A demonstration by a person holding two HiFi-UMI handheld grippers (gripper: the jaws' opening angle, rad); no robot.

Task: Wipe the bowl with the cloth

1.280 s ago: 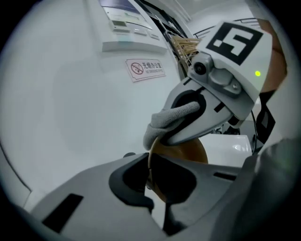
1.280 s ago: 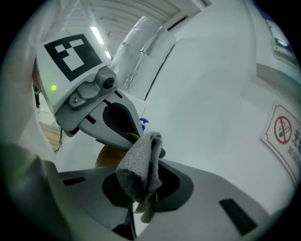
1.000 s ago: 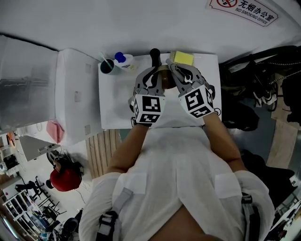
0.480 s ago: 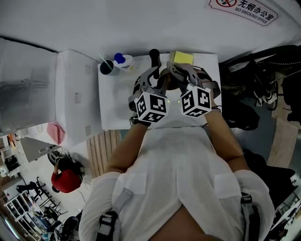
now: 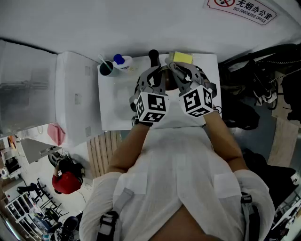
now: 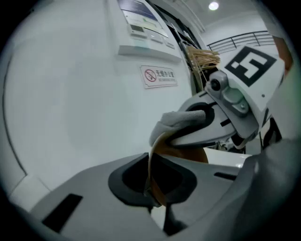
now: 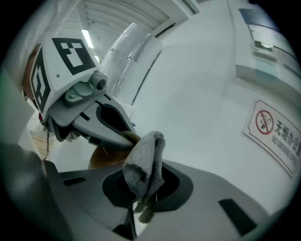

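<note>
Person in white stands at a small white table, one gripper in each hand, both raised over its far half and angled slightly downward. Left gripper: jaws have just been closing and now pinch the thin rim of the brown bowl, which stands between them. The bowl is held on edge, its rim running up from the jaws toward the other tool. Whether its lower side touches the table I cannot tell. Right gripper: jaws pressed together on a folded grey cloth, which sticks up out of them in a rounded wad, with a loose end hanging below. In the left gripper view the wad lies against the bowl's upper rim, in contact, the right gripper's fingers reaching over it. From above, the two marker cubes sit side by side, near each other but apart, and the bowl shows only as a brown sliver between the two sets of fingers. Other items along the table's far edge: yellow sponge beyond the right gripper, a black knob-ended object just beyond the bowl, and a dark cup with a blue-capped container beside it at the far left corner. A no-smoking sign hangs on the wall behind.
</note>
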